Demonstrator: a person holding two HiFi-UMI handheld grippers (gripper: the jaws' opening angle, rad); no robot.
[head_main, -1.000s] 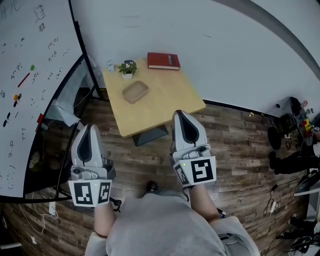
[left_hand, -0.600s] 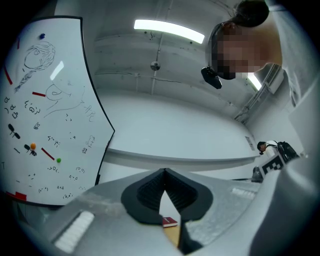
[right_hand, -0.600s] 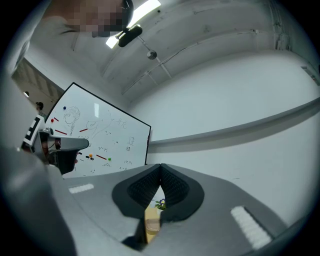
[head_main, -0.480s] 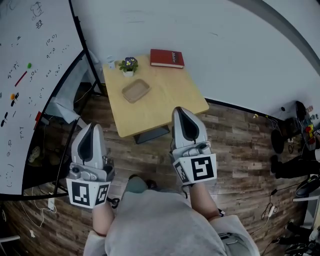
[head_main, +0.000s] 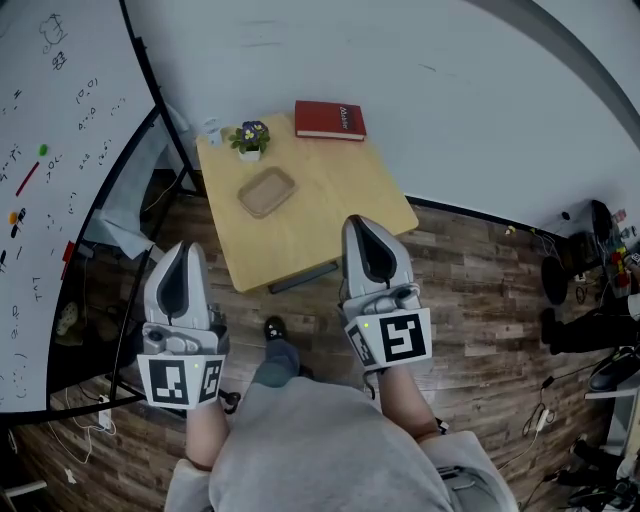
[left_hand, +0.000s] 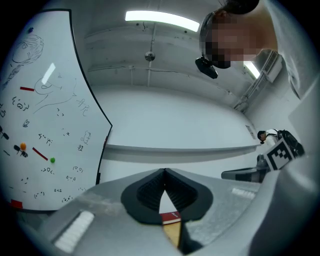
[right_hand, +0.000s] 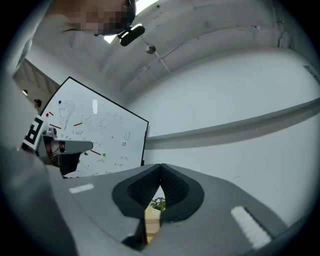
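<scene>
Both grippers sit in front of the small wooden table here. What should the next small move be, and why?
Probably carry both forward over the table. The left gripper and right gripper hang shut and empty near its front edge, short of the wooden tray, potted plant and red book.

We see smooth grey plastic w/ a slight sheen on the shells of the left gripper (head_main: 180, 248) & right gripper (head_main: 362, 224). Insides of the fingers (left_hand: 150, 192) are black, ribbed, matt, rubber-like. Desk (head_main: 330, 195): pale wood, smooth, matt. Tray (head_main: 266, 191): wood too, a bit darker. Book (head_main: 329, 120): red cover, low sheen. Floor (head_main: 480, 290): dark wood planks, strong grain. Whiteboard (left_hand: 45, 100): glossy, catches the light. Wall (head_main: 450, 90): matt white. Our top (head_main: 320, 450): grey cloth.
</scene>
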